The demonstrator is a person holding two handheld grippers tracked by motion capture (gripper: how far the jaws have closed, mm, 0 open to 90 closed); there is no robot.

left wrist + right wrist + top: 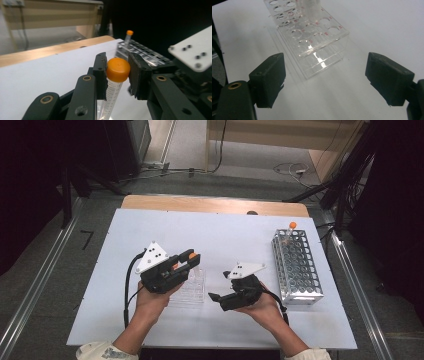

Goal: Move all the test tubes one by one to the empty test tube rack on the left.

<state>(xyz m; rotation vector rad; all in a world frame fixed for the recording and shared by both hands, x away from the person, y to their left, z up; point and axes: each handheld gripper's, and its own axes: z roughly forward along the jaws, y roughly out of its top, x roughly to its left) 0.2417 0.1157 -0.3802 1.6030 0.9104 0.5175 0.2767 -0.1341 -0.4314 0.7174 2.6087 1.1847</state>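
My left gripper point(117, 75) is shut on a clear graduated tube point(110, 98) just under its orange cap point(118, 69). In the high view the left gripper point(186, 260) is raised over a clear acrylic rack point(194, 289) near the table's middle. My right gripper point(212, 297) sits low to the right of that rack, jaws open. Its own view shows the right gripper point(324, 80) spread wide with nothing between the pads point(270, 77), facing the clear rack point(312, 32). A blurred clear tube point(309, 5) hangs over the rack's far holes.
A metal tube rack point(297, 265) stands at the right of the white board point(225, 230), with one orange-capped tube point(292, 225) upright at its far end. That metal rack point(147, 53) and its tube point(129, 33) lie beyond my left jaws. A wooden table edge point(215, 204) runs behind.
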